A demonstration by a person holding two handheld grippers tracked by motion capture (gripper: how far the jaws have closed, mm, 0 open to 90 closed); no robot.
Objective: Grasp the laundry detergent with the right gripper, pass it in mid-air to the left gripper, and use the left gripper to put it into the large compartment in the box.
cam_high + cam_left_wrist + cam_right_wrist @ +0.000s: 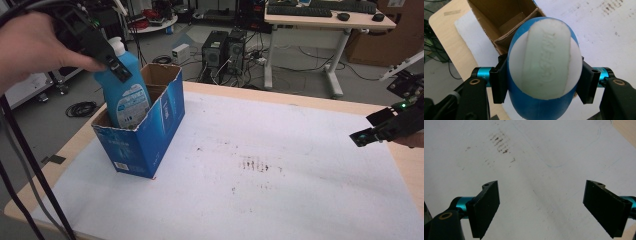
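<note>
Left hand (pixel 35 47) close at upper left, left gripper (pixel 112 67) clamped on shoulders of blue bottle (pixel 122 97), white cap (pixel 547 58) between pads. Bottle base partly inside near compartment of blue cardboard box (pixel 150 132), leaning slightly. Best handling: straighten upright, lower slowly, clear cardboard divider (pixel 517 31), release only once base seats. Right gripper (pixel 385 127) wide open, empty, hovering over white mat (pixel 280 200) at right edge, well apart from box.
</note>
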